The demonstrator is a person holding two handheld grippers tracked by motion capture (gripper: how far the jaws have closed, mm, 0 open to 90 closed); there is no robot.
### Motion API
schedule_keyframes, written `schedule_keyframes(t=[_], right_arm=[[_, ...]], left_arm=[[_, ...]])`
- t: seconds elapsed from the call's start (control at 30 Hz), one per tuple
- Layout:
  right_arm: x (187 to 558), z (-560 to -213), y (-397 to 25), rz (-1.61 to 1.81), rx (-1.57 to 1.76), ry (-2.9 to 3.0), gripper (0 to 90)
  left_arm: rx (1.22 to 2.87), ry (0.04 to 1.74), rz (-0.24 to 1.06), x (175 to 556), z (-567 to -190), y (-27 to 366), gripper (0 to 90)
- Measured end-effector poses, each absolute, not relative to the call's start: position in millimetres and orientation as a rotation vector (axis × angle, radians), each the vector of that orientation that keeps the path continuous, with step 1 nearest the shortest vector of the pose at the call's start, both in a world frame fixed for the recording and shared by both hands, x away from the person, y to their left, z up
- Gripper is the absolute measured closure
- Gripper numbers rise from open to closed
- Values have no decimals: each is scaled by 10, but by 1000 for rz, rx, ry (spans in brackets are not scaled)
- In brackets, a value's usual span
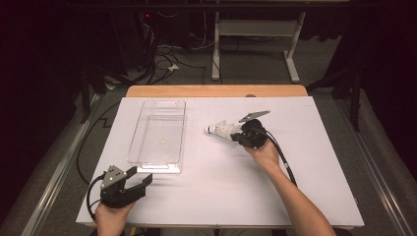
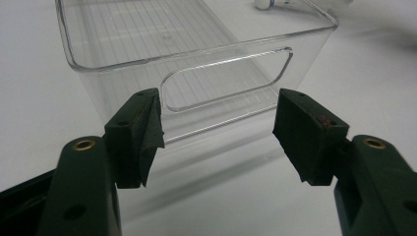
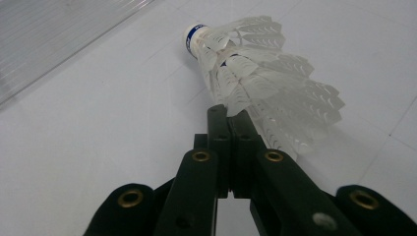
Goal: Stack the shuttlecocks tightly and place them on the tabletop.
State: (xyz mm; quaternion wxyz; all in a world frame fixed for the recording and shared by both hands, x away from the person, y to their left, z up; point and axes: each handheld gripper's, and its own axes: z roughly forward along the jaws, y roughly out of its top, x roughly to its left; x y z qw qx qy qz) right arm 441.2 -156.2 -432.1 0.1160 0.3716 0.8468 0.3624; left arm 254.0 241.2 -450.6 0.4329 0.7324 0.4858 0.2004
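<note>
A white feather shuttlecock (image 1: pixel 220 130) with a blue-banded cork tip is held just above the white table, cork pointing left toward the bin. My right gripper (image 1: pixel 238 136) is shut on its feather skirt (image 3: pixel 265 83); in the right gripper view the jaws are pressed together on the feathers' edge. A clear plastic bin (image 1: pixel 160 132) lies left of centre, empty. My left gripper (image 1: pixel 143 180) rests near the table's front left, open, facing the bin's near end wall with its handle cut-out (image 2: pixel 226 78); nothing sits between its pads (image 2: pixel 147 132).
The white table top (image 1: pixel 211 196) sits on a wooden board whose far edge (image 1: pixel 216 91) shows. Beyond it are a dark floor, cables and a white desk frame (image 1: pixel 255 29). A black cable (image 1: pixel 285 162) trails from the right gripper.
</note>
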Motion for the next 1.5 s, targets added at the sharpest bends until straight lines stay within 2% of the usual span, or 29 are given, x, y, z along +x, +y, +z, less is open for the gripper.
schedule_keyframes(t=[0.4, 0.9, 1.2, 1.5], right_arm=[[4425, -4356, -1565, 1065, 1099, 2476, 886], [4420, -4386, -1552, 1079, 1129, 2458, 697], [4446, -4432, -1523, 1086, 1162, 2423, 639], [4473, -4483, -1479, 1094, 1191, 2402, 628]], left_arm=[[1826, 1209, 499, 2537, -4506, 2411, 359], [1824, 1208, 500, 2533, -4504, 2412, 360], [1823, 1208, 500, 2534, -4504, 2413, 360], [1823, 1207, 499, 2532, -4504, 2414, 360]])
